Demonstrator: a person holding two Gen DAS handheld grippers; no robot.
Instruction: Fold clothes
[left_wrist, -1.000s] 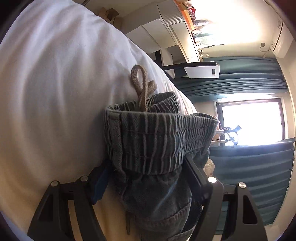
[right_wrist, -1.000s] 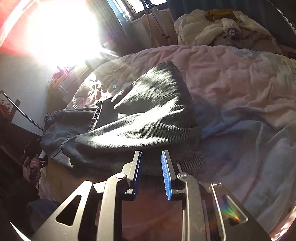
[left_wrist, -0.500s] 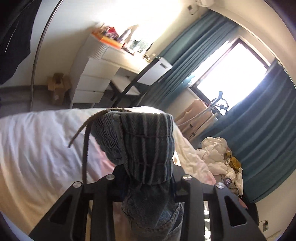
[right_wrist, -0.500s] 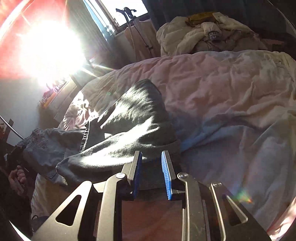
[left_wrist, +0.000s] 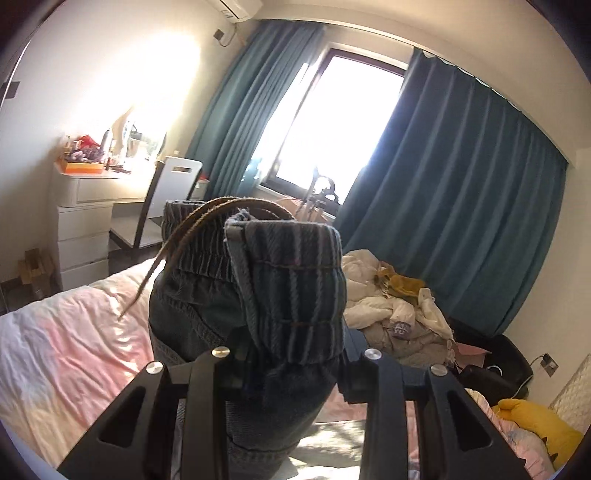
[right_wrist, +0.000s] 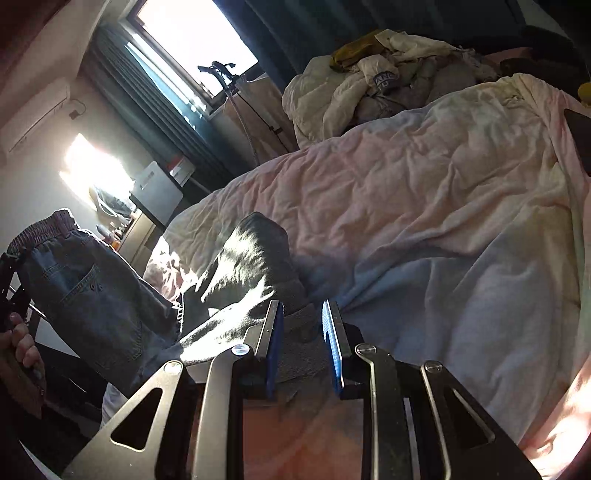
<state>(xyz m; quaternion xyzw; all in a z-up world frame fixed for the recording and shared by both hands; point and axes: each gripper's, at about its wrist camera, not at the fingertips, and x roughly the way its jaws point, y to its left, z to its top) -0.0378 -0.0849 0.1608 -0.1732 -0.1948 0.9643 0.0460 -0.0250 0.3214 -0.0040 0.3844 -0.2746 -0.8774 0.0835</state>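
A pair of blue denim trousers with an elastic waistband (left_wrist: 291, 280) and a brown drawstring (left_wrist: 173, 251) hangs between my two grippers over the bed. My left gripper (left_wrist: 291, 350) is shut on the bunched waistband, which is held up in the air and hides the pads. In the right wrist view the waist and back pocket (right_wrist: 81, 273) hang at the left, beside a person's hand (right_wrist: 22, 347). The dark leg (right_wrist: 255, 254) drapes over the pink and white duvet (right_wrist: 424, 206). My right gripper (right_wrist: 303, 332) is shut on the leg's hem between its blue pads (right_wrist: 275, 332).
A pile of crumpled light clothes (left_wrist: 391, 310) lies past the bed, against blue curtains (left_wrist: 461, 203). A white dresser (left_wrist: 85, 221) and a chair (left_wrist: 166, 206) stand at the left by the window. A yellow plush toy (left_wrist: 532, 424) lies at the right.
My left gripper has swung up and turned toward the window, lifting the waistband off the bed. The right gripper has kept its hold on the hem while the leg was drawn up and left.
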